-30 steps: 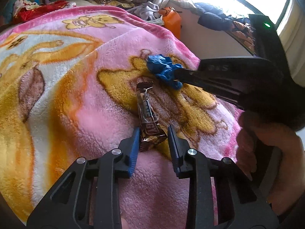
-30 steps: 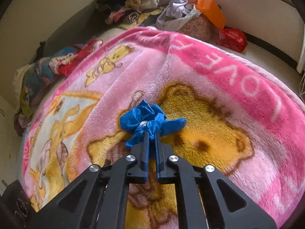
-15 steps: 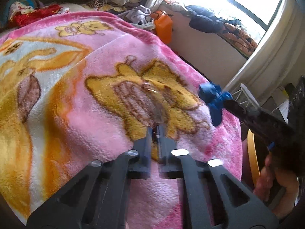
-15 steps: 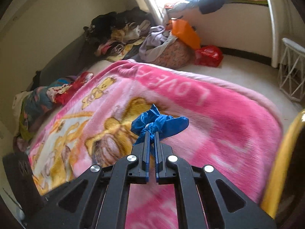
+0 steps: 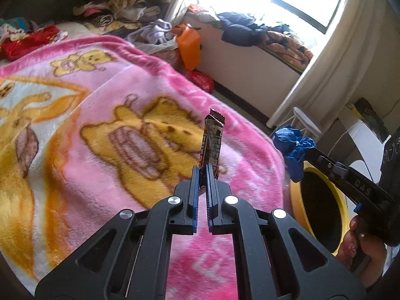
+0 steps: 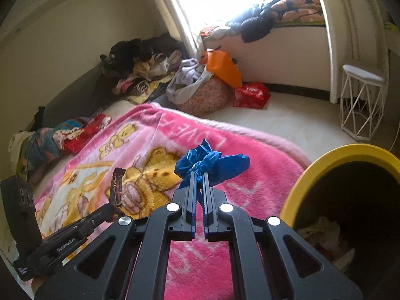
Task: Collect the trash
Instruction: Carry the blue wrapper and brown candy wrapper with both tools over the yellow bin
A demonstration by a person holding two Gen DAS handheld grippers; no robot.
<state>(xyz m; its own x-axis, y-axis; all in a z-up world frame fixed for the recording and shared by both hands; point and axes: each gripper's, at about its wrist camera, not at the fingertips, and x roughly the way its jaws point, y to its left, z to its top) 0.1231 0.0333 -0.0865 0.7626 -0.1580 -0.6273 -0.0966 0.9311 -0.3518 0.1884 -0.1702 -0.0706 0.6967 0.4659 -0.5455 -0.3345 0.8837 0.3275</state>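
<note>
1. Left wrist view: the left gripper (image 5: 202,172) is clamped tight on the lower end of a brown snack wrapper (image 5: 212,140), which stands upright above the fingertips, clear of the pink cartoon-bear blanket (image 5: 105,135) on the bed.
2. In the same view the right gripper (image 5: 303,153) reaches in from the right, closed on a crumpled blue wad (image 5: 292,145) held just above the rim of a yellow trash bin (image 5: 296,195); a hand (image 5: 362,247) grips its handle.
3. Right wrist view: the right gripper (image 6: 198,177) has its fingers pressed together on the blue wad (image 6: 212,162), held over the blanket's (image 6: 250,175) edge, just left of the bin.
4. The yellow trash bin (image 6: 325,160) stands beside the bed at lower right, with pale crumpled scraps (image 6: 322,235) inside.
5. The left gripper (image 6: 112,207) shows at lower left, holding the wrapper (image 6: 116,187) upright over the blanket.
6. A white wire stool (image 6: 362,100) stands on the floor by the window alcove.
</note>
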